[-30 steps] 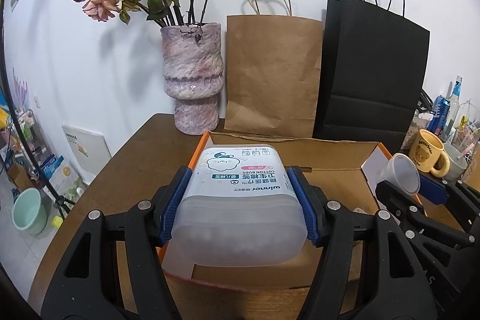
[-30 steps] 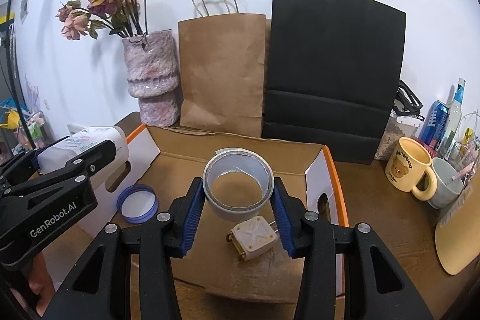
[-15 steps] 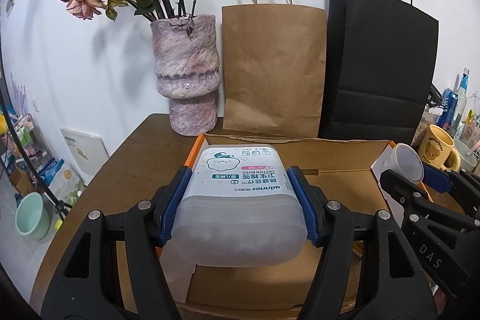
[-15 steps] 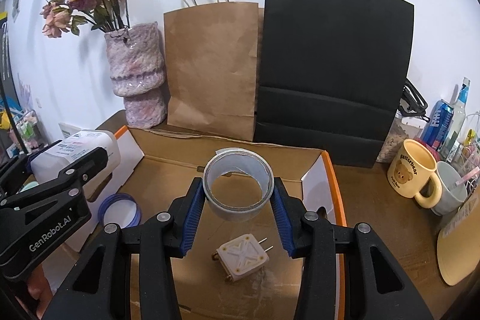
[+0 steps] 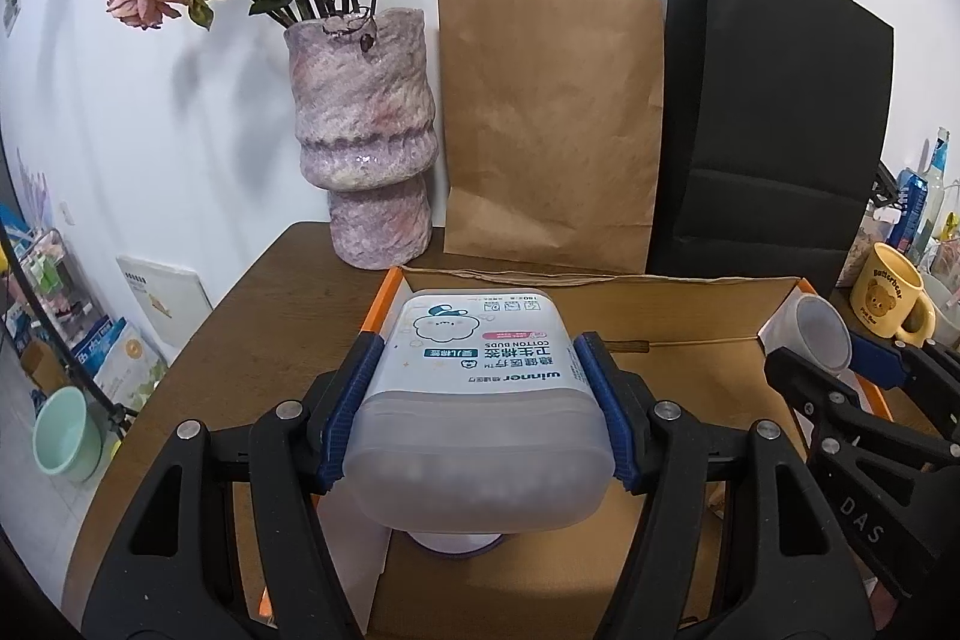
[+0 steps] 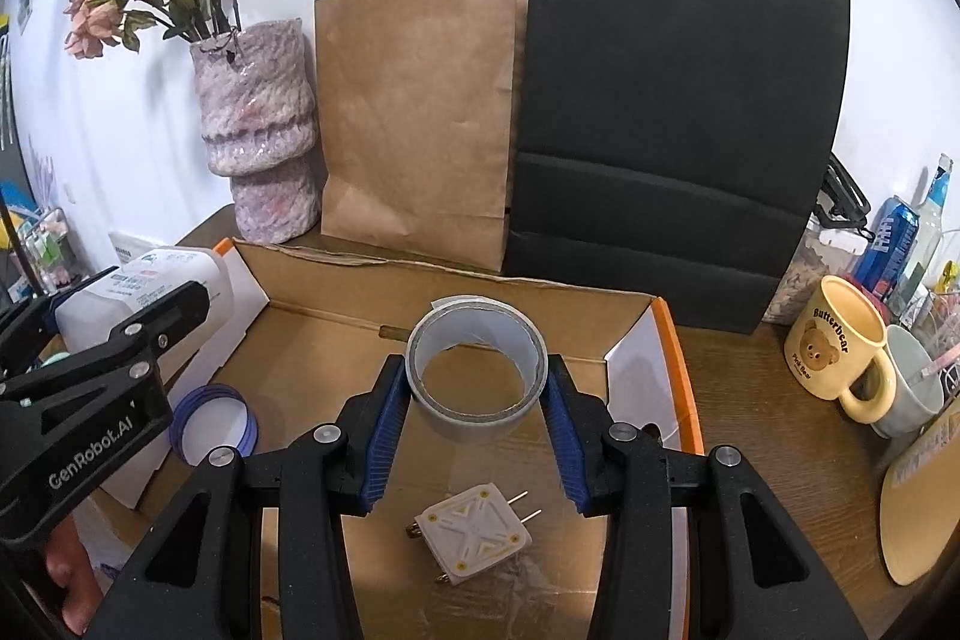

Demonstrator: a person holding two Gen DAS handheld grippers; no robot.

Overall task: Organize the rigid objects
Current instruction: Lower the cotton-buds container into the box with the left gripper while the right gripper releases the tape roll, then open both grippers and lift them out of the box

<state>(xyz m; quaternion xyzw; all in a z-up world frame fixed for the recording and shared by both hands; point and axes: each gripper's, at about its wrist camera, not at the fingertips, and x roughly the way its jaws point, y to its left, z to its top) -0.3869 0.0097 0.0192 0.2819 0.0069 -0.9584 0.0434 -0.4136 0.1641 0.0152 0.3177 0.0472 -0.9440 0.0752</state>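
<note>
Left wrist view shows my left tool (image 5: 474, 421) clamped on the cotton-bud box (image 5: 477, 400), its blue pads pressed against both sides; the box now hangs over the near left part of the open cardboard box (image 5: 678, 340), above the blue-rimmed lid (image 5: 456, 544) lying inside. Right wrist view has my right tool (image 6: 477, 409) gripping the tape roll (image 6: 477, 370), held above the carton floor with the white plug adapter (image 6: 474, 535) below and nearer — a second ago that adapter sat just under the roll. Both tools have carried their loads forward over the carton; the vase (image 5: 366, 148) and paper bags loom larger than before. I judge both items are placed for lowering; neither is set down yet.
</note>
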